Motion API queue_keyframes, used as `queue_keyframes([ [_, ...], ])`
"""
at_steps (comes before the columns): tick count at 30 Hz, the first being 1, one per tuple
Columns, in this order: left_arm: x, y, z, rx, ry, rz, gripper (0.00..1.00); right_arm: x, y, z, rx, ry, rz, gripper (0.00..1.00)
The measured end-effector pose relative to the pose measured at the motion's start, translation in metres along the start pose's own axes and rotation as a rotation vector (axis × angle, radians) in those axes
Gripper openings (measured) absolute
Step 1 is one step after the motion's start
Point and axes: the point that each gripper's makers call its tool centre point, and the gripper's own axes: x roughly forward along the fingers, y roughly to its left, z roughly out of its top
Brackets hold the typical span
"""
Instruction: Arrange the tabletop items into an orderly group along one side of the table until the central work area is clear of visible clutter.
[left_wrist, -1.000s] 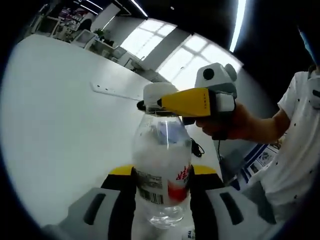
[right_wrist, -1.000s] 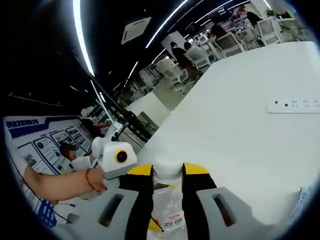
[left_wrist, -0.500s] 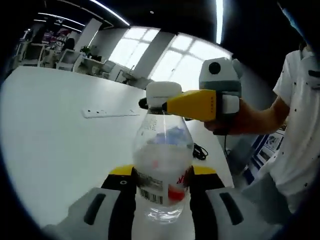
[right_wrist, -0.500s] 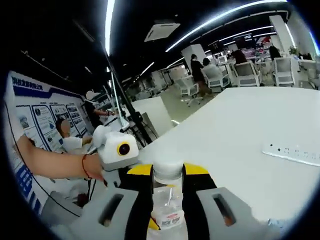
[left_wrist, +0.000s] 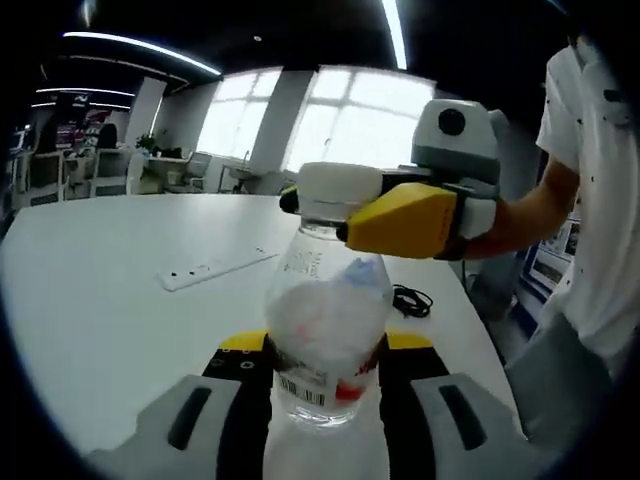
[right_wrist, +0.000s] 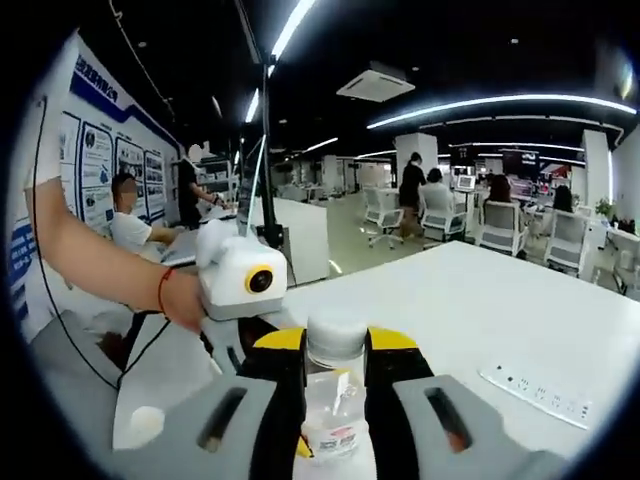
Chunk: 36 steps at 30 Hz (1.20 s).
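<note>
Dead centre in the left gripper view, my left claw (left_wrist: 323, 365) is clamped round the clear water bottle's (left_wrist: 322, 340) body, lifted off the white counter (left_wrist: 120, 310). The right claw (right_wrist: 335, 375) pinches its white cap (left_wrist: 338, 190) at 12 o'clock. I'd keep both grips steady, then park it near the power strip (left_wrist: 215, 270) at 10 o'clock.

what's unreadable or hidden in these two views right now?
- Bottle base: left gripper view, cut off by the bottom edge, so whether it rests on the table is unclear.
- Bottle label text: both views, blurred.
- Right gripper contact on the cap: its yellow jaw covers the far side.
- Small round white object: right gripper view, too small to identify.
- Power strip sockets: too small.
</note>
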Motion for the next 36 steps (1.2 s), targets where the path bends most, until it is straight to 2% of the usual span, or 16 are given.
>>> queue_keyframes([
  [9, 0.012, 0.005, -0.001, 0.09, 0.028, -0.008, 0.41, -0.007, -0.013, -0.006, -0.042, 0.009, -0.045, 0.19],
  [21, 0.026, 0.013, -0.003, 0.13, 0.025, -0.025, 0.41, -0.011, -0.024, -0.015, -0.102, 0.05, -0.071, 0.19],
  [36, 0.028, 0.016, -0.012, 0.15, 0.047, -0.019, 0.41, -0.009, -0.021, -0.026, -0.137, 0.086, -0.061, 0.19],
])
